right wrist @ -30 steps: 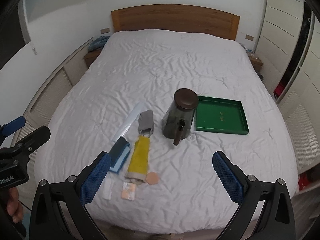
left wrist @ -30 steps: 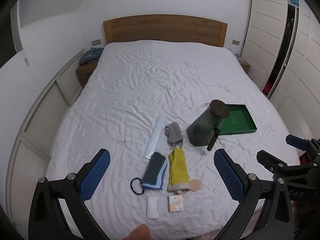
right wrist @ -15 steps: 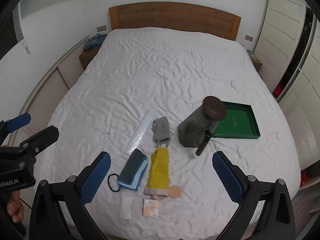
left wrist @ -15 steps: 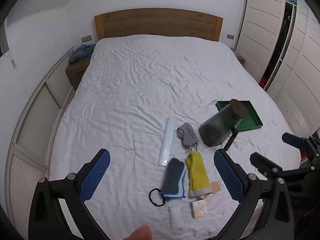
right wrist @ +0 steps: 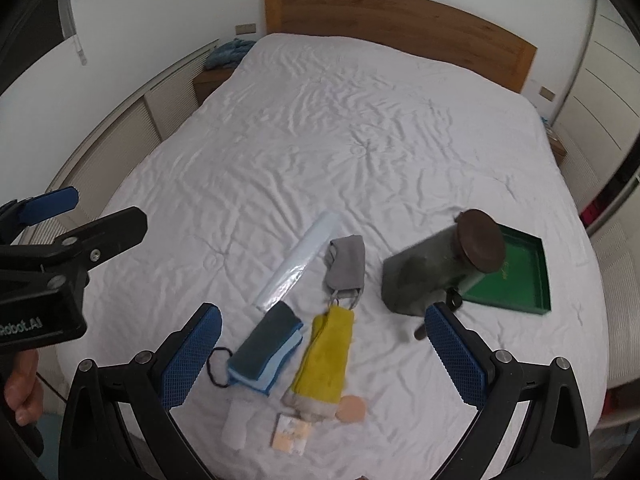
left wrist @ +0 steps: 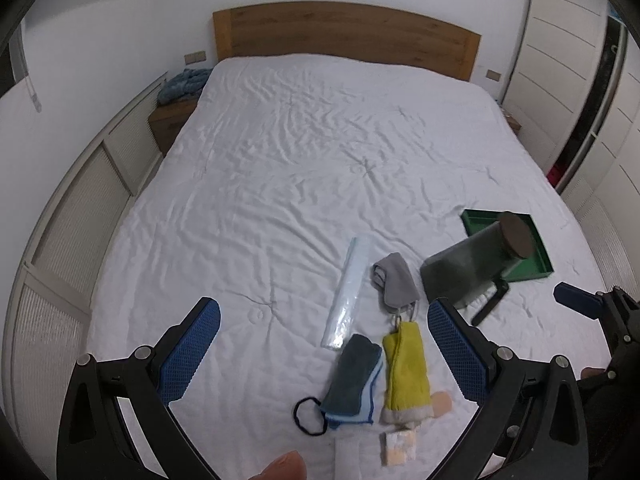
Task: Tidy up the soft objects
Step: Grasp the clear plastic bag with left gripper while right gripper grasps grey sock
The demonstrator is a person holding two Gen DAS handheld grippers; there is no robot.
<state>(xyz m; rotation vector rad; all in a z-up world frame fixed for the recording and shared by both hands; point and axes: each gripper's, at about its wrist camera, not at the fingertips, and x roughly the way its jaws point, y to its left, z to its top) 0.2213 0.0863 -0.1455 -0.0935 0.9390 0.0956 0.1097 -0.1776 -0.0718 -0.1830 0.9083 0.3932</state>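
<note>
Both views shifted; left gripper, right gripper wide, empty.

dark jar blurred, green tray part-hidden

White bed, wooden headboard, white walls, panelled wardrobe

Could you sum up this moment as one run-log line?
left tool: open, empty | right tool: open, empty | yellow cloth: on bed | green tray: empty
</note>
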